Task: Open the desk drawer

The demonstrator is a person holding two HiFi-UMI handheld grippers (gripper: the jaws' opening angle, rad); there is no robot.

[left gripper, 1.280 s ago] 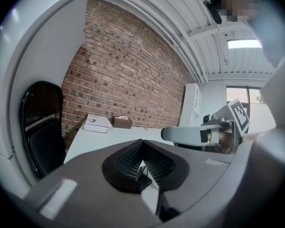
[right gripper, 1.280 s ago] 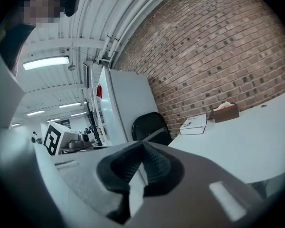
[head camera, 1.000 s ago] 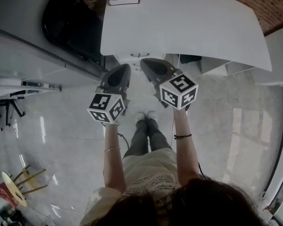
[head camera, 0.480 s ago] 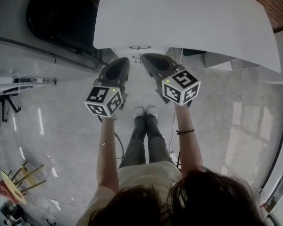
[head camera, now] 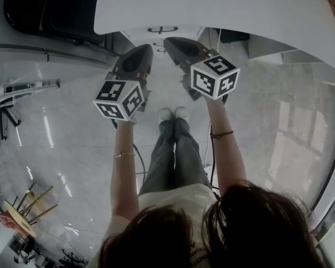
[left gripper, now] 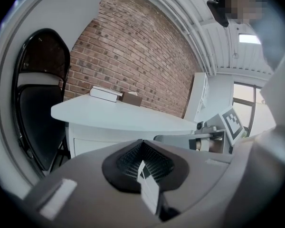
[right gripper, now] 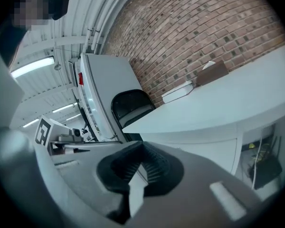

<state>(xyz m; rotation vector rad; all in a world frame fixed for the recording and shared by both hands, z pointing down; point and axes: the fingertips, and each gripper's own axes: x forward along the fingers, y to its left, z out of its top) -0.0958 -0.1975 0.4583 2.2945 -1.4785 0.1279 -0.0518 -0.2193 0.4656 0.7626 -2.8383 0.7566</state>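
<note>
We are hovering the grey left gripper (head camera: 144, 49) and grey right gripper (head camera: 171, 41), jaws closed empty, near the white drawer's dark handle (head camera: 162, 29); pre-grasp, next opening one.

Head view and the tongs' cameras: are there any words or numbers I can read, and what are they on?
No word or number can be read anywhere.
Left cube: black-and-white square patterns only, no letters.
Right cube: the same kind of patterns, no letters.
Shirt print: too blurred to read.
Book: too small to show any print.
</note>
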